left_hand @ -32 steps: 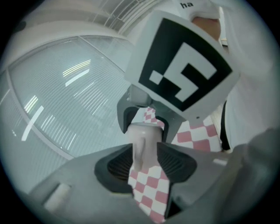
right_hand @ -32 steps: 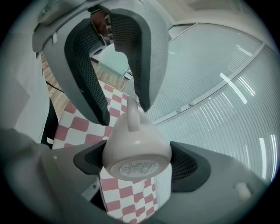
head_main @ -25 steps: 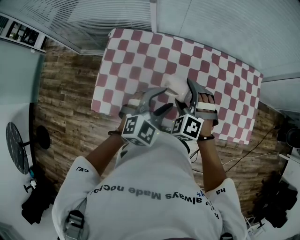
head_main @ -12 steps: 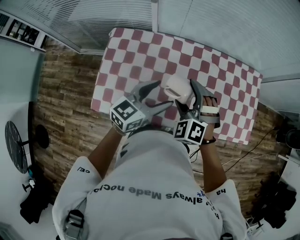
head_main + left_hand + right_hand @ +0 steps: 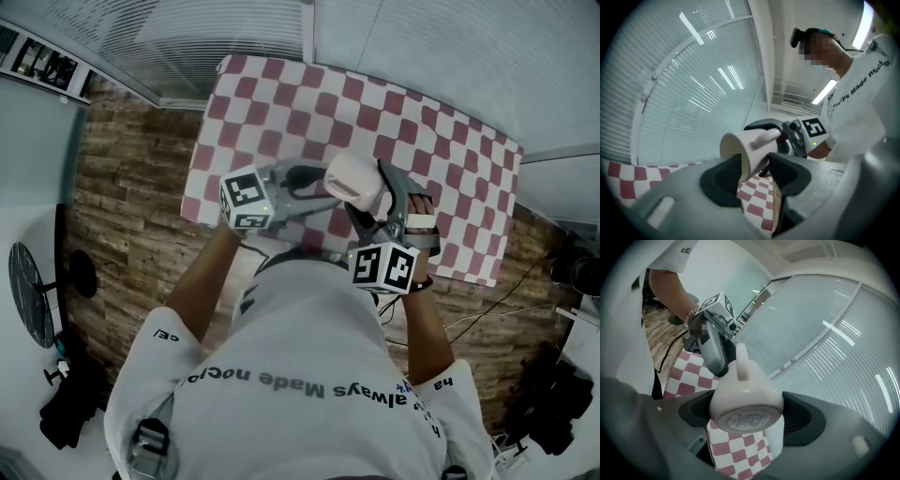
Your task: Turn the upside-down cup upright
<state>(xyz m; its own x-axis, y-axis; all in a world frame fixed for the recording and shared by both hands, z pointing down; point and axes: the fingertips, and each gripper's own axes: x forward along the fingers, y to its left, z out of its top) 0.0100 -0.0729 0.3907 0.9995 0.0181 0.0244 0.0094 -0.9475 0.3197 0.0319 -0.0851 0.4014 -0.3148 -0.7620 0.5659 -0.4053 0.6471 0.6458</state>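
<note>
A white cup with a handle is held off the red-and-white checked table, lying roughly on its side. My right gripper is shut on its body. In the right gripper view the cup shows its base, handle pointing up, with a pad on each side. My left gripper comes in level from the left. In the left gripper view its jaws are closing astride the lower wall of the cup at the rim. The left pad touches the rim, and a slim gap remains at the right pad.
The checked cloth covers a small table set against white blinds; its near edge lies just under the grippers. Wood floor runs to the left. A fan and cables lie on the floor at the sides.
My left gripper has rolled over, its marker cube swinging up and left, and its jaws now sit at the cup's rim. The right gripper has lifted the cup slightly.
</note>
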